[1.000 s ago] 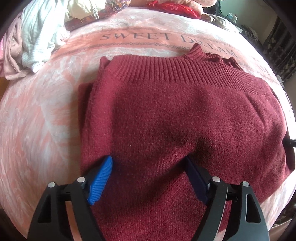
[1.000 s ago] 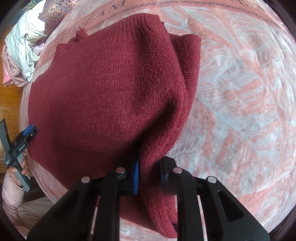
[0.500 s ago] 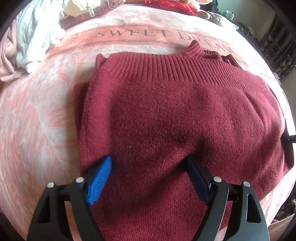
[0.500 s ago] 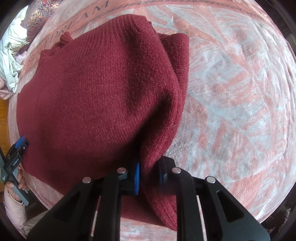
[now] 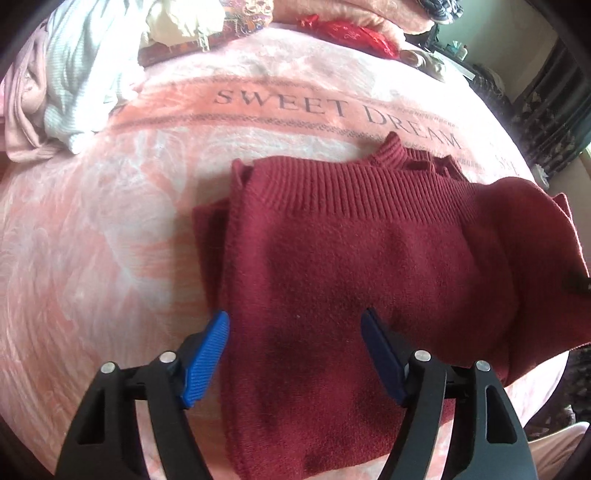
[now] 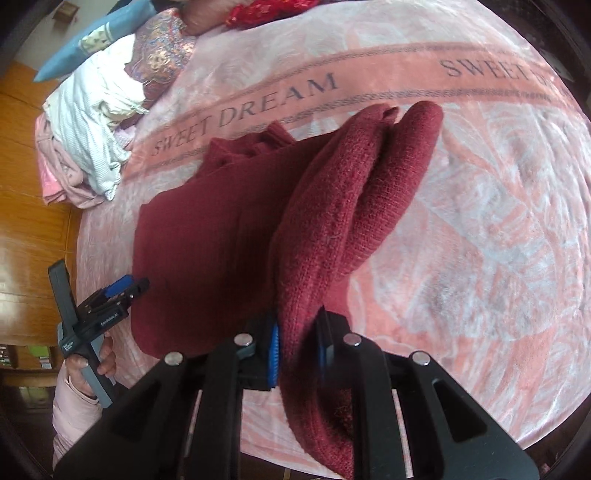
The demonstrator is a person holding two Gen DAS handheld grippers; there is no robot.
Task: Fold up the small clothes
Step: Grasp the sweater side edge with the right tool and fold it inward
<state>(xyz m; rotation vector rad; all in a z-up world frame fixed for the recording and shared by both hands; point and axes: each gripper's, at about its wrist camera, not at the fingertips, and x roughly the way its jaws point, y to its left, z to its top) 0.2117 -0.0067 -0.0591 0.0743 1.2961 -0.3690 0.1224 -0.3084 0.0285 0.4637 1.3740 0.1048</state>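
A dark red knitted sweater [image 5: 369, 266] lies partly folded on a pink blanket, ribbed hem toward the far side. My left gripper [image 5: 295, 350] is open, its blue pads hovering over the sweater's near left part, holding nothing; it also shows in the right wrist view [image 6: 125, 288] at the sweater's left edge. My right gripper [image 6: 299, 347] is shut on the sweater's right edge [image 6: 332, 229] and holds that side lifted above the blanket in a hanging fold. The right gripper's tip shows at the far right of the left wrist view [image 5: 576, 284].
The pink "SWEET DREAM" blanket [image 5: 110, 258] covers the bed. A pile of white and pink clothes [image 5: 66, 74] lies at the far left, also in the right wrist view [image 6: 88, 147]. Pillows and red fabric [image 5: 351, 33] lie at the back. Wooden floor [image 6: 29, 221] is left of the bed.
My right gripper has lifted the sweater's right side higher and pulled it back, so the fold stands up. My left gripper has drawn back and up from the sweater, still open.
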